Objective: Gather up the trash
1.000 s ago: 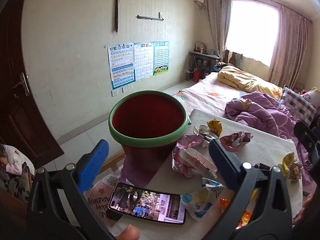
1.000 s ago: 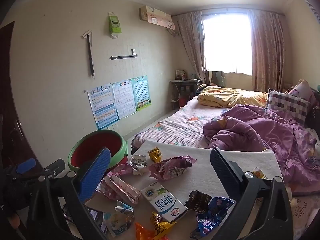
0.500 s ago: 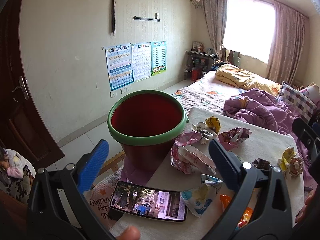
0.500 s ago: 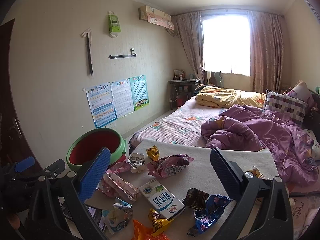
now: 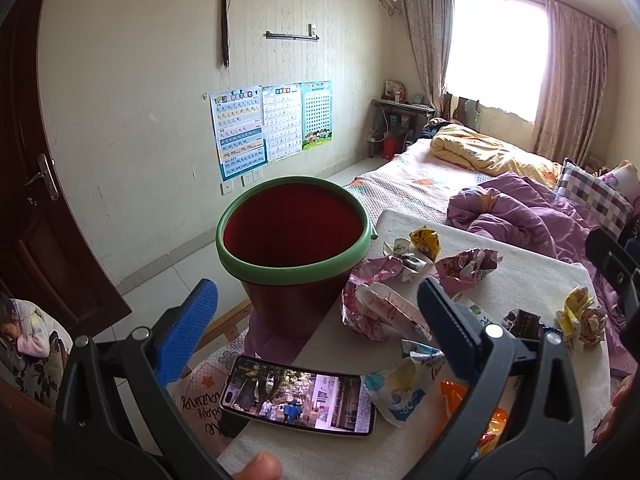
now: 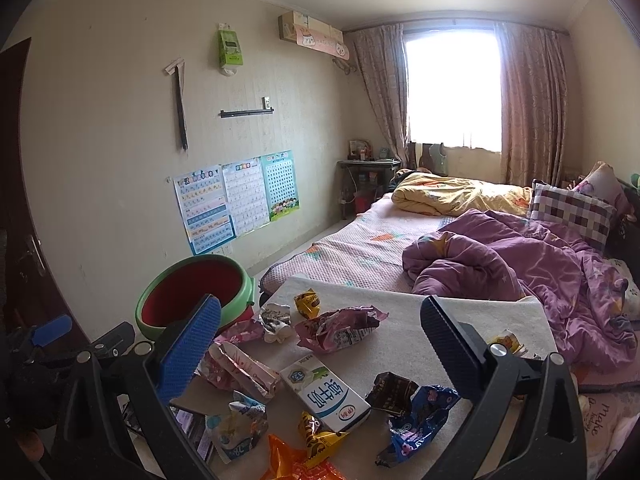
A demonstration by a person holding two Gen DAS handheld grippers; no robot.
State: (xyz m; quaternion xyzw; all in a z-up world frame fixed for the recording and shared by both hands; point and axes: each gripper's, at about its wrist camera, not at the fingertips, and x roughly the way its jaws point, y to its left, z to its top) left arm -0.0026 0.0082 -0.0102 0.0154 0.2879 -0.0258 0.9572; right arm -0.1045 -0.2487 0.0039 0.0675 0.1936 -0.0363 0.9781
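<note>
Crumpled wrappers (image 6: 340, 326) and a milk carton (image 6: 324, 396) lie scattered on the white table (image 6: 400, 308), ahead of and between the spread, empty fingers of the right gripper (image 6: 320, 344). Left gripper (image 5: 316, 312) likewise agape, empty, facing the red bucket (image 5: 294, 248) at the table's edge; phone (image 5: 300, 398) beside.

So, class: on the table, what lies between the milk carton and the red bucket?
In the right wrist view, crumpled pink wrappers lie between the milk carton and the bucket, with a small grey-white wrapper nearer the bucket. Both grippers hang open above.
</note>
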